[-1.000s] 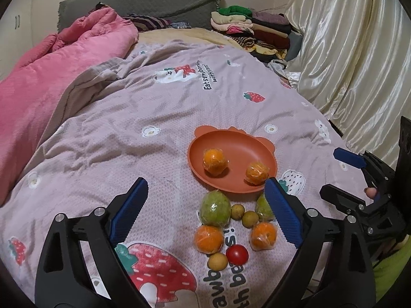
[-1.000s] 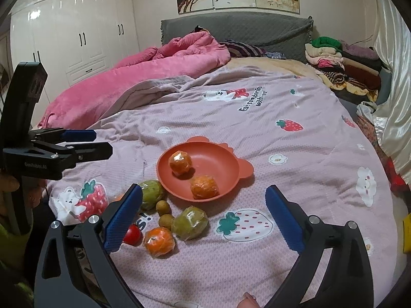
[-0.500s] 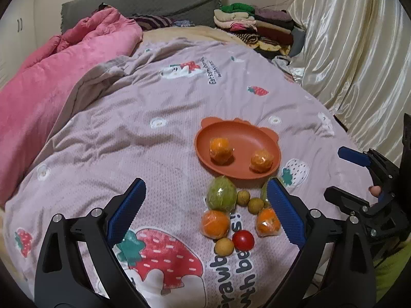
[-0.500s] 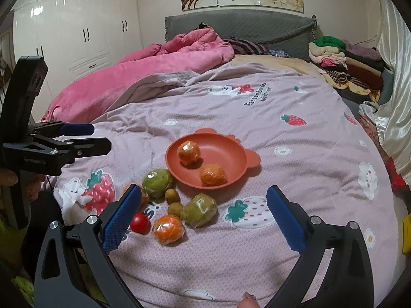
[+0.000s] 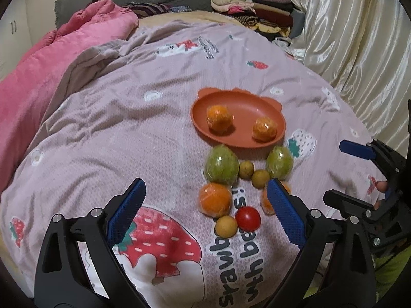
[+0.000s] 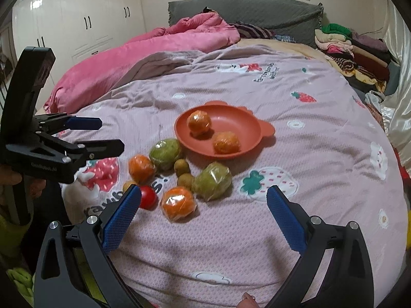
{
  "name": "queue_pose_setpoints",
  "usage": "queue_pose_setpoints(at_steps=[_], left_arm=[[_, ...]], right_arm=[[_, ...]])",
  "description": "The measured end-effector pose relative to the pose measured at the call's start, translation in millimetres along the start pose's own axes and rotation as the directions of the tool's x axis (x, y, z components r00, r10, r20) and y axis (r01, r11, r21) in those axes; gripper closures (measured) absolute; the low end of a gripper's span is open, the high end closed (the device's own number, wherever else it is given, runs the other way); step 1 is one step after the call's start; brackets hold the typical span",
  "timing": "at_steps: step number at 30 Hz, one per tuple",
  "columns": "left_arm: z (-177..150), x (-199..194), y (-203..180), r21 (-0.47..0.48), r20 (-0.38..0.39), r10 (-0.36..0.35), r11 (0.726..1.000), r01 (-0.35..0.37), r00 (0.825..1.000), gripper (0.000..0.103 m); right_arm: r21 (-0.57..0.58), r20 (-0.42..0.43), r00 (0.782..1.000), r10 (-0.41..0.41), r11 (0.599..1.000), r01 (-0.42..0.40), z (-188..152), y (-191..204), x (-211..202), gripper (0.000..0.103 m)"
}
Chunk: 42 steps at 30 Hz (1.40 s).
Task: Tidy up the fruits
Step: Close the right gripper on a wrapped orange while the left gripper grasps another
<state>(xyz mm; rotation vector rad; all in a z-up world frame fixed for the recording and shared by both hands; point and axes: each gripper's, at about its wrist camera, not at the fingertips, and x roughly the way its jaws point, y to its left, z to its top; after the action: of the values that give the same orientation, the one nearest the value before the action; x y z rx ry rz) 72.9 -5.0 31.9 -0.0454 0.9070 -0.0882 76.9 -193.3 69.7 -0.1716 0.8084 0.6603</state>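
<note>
Left hand-held gripper [image 5: 205, 213] finger [image 5: 285, 213] half hiding 1 wrapped orange [image 5: 267, 200]

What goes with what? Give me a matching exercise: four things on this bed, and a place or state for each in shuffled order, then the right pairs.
Things:
1. red tomato
2. orange plate
3. left gripper
4. folded clothes

Places or states:
A. stacked at the far right of the bed
B. open, holding nothing
C. holds two wrapped oranges
D. on the bedspread, in the loose fruit group's near row

Pairs: 1-D, 2-C, 3-B, 4-A
</note>
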Motion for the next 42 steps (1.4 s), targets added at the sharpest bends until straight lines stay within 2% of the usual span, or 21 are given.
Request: queue_pose_setpoints(at_steps=[19, 34, 37, 39, 41, 42], left_arm=[[-15.7, 28.3, -2.1, 0.004, -0.082, -0.003, 1.000, 0.004, 0.997, 0.014], [-17.0, 44.6, -0.6, 0.008, -0.110, 0.015, 1.000, -0.014, 0.994, 0.014], [-16.5, 46.6, -1.3, 0.013, -0.111, 0.004, 1.000, -0.003, 0.994, 0.019], [-15.8, 48.3, -1.7, 0.016, -0.115, -0.004, 1.000, 0.006, 0.993, 0.026], [-15.6, 50.2, -1.8, 0.016, -0.117, -0.015, 1.000, 0.017, 0.993, 0.032], [-15.8, 51.3, -2.0, 0.016, -0.119, -0.024, 1.000, 0.026, 0.993, 0.037]], right_arm=[[0.055, -0.092, 0.996, 0.023, 0.998, -0.018, -26.5, -5.5, 29.9, 0.005], [0.066, -0.110, 0.993, 0.048, 0.997, -0.041, -28.8, -2.5, 46.7, 0.005], [0.058, -0.109, 0.992, 0.057, 0.997, -0.051, -29.2, 1.0, 49.0, 0.006], [0.056, -0.110, 0.992, 0.061, 0.997, -0.055, -28.2, 2.6, 51.0, 0.008], [0.057, -0.113, 0.990, 0.080, 0.996, -0.074, -27.4, 4.4, 54.0, 0.027], [0.056, -0.123, 0.989, 0.088, 0.995, -0.082, -27.1, 5.3, 56.5, 0.028]])
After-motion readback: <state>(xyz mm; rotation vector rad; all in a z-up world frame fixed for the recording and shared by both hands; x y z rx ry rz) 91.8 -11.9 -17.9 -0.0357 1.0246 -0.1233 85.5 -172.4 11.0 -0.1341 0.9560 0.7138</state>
